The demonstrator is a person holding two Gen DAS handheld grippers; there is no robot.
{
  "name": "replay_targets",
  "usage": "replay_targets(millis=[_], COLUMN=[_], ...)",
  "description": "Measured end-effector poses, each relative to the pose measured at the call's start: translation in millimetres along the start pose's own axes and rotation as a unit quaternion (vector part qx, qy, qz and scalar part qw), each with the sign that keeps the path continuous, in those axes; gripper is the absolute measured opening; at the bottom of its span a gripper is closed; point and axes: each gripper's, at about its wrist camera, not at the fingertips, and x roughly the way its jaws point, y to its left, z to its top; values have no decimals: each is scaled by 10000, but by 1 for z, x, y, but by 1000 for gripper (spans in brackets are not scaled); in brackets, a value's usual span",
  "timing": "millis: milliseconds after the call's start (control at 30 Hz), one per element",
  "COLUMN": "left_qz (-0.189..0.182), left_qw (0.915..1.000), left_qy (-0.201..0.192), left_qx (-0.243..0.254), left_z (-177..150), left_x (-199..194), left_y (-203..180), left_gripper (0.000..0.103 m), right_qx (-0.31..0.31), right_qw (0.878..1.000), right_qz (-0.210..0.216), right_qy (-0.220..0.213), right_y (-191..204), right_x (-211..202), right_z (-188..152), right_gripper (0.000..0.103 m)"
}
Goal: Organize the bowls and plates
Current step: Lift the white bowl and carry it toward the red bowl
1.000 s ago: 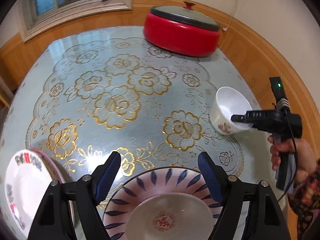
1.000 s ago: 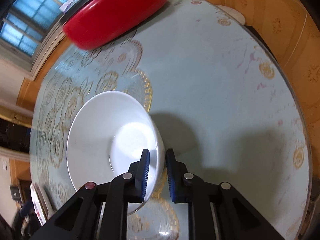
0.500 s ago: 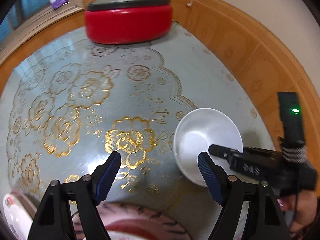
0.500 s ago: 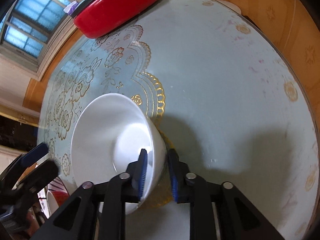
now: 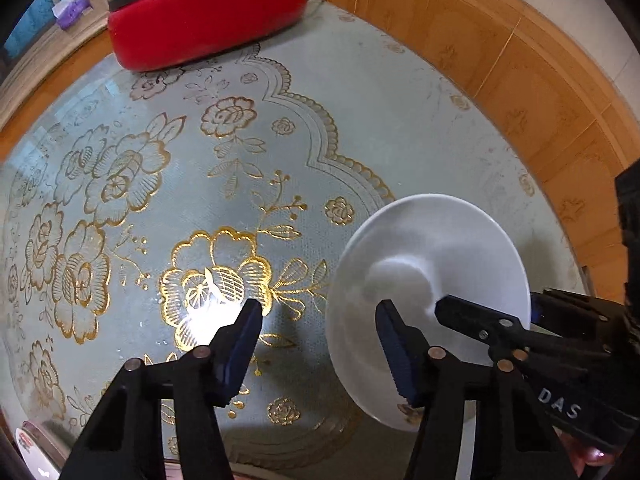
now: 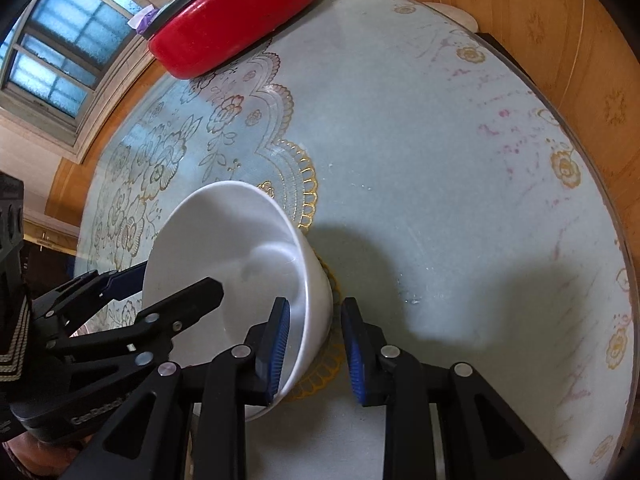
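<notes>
A white bowl (image 5: 428, 264) sits on the glass-topped table, also in the right wrist view (image 6: 240, 256). My left gripper (image 5: 316, 344) is open; its right finger (image 5: 394, 354) reaches over the bowl's near-left rim and its left finger lies outside on the table. My right gripper (image 6: 314, 344) is open and straddles the bowl's near-right rim, one pad inside and one outside, with gaps on both sides. The right gripper shows in the left wrist view (image 5: 516, 332). A plate edge (image 5: 30, 448) peeks in at the bottom left.
A red lidded cooker (image 5: 204, 12) stands at the far side of the table, also in the right wrist view (image 6: 232, 20). The table edge (image 6: 612, 208) curves close on the right beside a wood-panelled wall. A window (image 6: 60, 52) lies beyond the table.
The right gripper's pads have parted from the bowl's rim. The left gripper has swung right and closed in on the bowl, leaving the stacked plates behind.
</notes>
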Motion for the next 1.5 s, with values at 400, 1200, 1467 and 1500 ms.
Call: replay_targets(millis=[400,1200,1467,1500], left_qz=[240,-322,-426,-443], left_qw=[9990,9984,9970,9968], left_qy=[-41,-361,-585,-622], left_qx=[376,294,258,253], left_z=[-10,-27,-31,-32], left_x=[13,-15,-37,-42], left_y=[-25,-19,-16,-15], left_gripper=[17,12,13,12], right_qx=[-339,378,494,497], right_qw=[9993,9985,9971,9970], right_qz=[-127,366,550,570], right_qy=[-115,-116,-159,-174], right_y=[8,-10,-4,-3], right_x=[5,-1,-15,-18], right_z=[1,-2,-2,-1], right_gripper=[21,10,10,10])
